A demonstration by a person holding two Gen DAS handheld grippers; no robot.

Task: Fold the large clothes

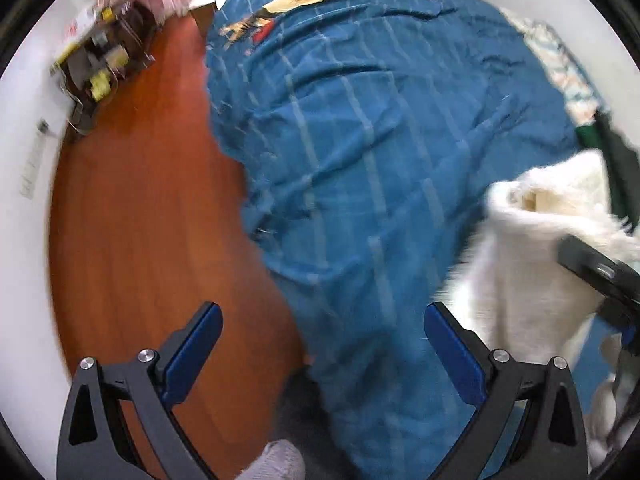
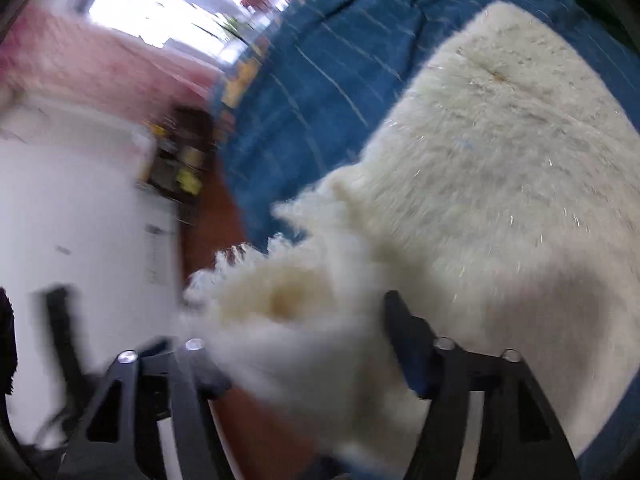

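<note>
While left tongs [image 1: 322, 350] gape, fluffy coat [image 2: 500, 168] sprawled

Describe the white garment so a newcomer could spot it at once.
Find the bed under the blue striped bedspread. On its near corner lies the white fluffy garment, one end between the right gripper jaws. It is the only pale, long-haired, shaggy thing on the smooth blue cloth.
</note>
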